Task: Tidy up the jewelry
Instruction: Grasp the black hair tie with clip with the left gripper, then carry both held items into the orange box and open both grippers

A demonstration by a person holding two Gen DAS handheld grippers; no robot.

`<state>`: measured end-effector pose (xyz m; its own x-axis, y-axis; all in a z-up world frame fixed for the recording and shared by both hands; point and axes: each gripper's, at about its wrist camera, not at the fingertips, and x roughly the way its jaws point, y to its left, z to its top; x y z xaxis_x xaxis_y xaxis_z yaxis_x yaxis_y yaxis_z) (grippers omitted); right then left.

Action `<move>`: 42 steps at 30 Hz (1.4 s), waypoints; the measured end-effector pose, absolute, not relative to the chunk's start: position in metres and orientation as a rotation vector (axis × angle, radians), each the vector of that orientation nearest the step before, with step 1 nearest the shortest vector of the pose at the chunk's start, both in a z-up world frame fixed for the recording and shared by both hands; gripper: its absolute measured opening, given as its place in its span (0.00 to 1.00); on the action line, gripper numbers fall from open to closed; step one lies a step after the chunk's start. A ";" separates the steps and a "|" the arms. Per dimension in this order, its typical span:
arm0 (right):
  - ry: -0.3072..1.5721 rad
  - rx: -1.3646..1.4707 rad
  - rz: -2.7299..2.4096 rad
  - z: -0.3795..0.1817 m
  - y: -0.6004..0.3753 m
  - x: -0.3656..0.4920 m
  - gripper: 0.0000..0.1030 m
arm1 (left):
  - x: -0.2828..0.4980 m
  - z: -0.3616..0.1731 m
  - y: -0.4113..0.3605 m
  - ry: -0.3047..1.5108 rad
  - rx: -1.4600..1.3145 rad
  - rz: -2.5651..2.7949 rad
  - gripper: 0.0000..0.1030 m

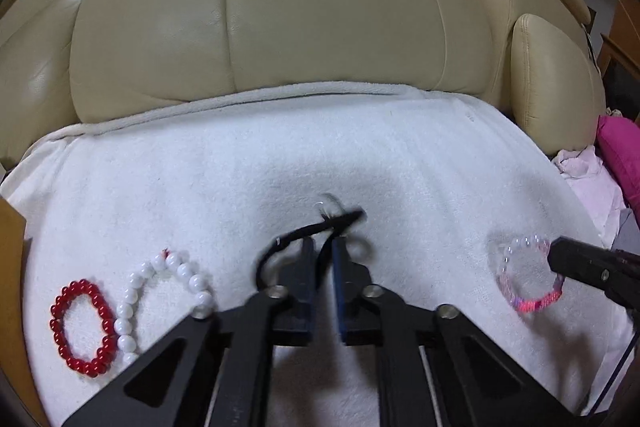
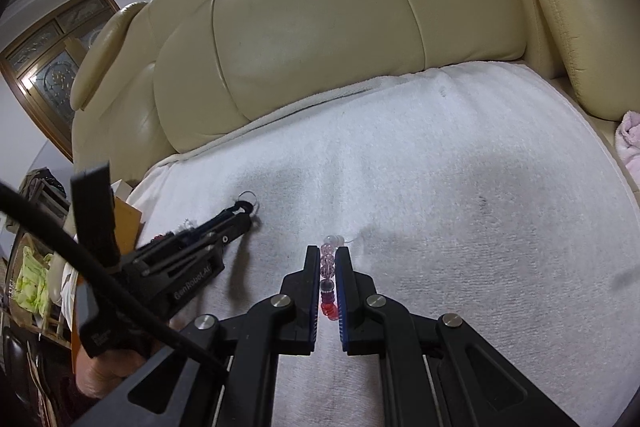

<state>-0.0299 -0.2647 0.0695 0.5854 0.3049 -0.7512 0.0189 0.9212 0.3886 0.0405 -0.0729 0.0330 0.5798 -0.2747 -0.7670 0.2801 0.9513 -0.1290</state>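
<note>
Left wrist view shows your left gripper (image 1: 325,247) clenched on a black cord necklace (image 1: 316,227) mid-towel (image 1: 400,155), while your right gripper (image 2: 328,267) grips the pink bead bracelet (image 2: 328,267) apart, likely to keep pieces untangled.
</note>
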 end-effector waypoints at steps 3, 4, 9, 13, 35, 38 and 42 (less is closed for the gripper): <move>0.919 0.381 0.184 0.074 -0.259 -0.031 0.08 | 0.036 0.037 -0.056 0.908 -0.091 -0.335 0.04; 0.912 0.382 0.188 0.075 -0.257 -0.031 0.08 | 0.034 0.040 -0.052 0.907 -0.107 -0.331 0.04; 0.884 0.403 0.215 0.082 -0.244 -0.029 0.08 | 0.013 0.065 -0.037 0.844 -0.108 -0.322 0.04; 0.852 0.448 0.262 0.089 -0.229 -0.028 0.08 | -0.003 0.087 -0.010 0.796 -0.125 -0.279 0.04; 0.822 0.447 0.730 0.128 0.000 -0.037 0.08 | -0.084 0.132 0.242 0.739 -0.328 0.158 0.04; 0.851 0.435 0.773 0.125 0.036 -0.038 0.08 | -0.090 0.120 0.271 0.766 -0.372 0.191 0.04; 0.898 0.404 0.799 0.115 0.075 -0.037 0.08 | -0.089 0.109 0.280 0.809 -0.395 0.203 0.04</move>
<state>-0.0370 0.0745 0.1147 0.3690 0.7599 -0.5352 -0.4435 0.6500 0.6172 -0.0890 0.2804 0.1093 0.6764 0.0271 -0.7360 -0.3242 0.9083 -0.2645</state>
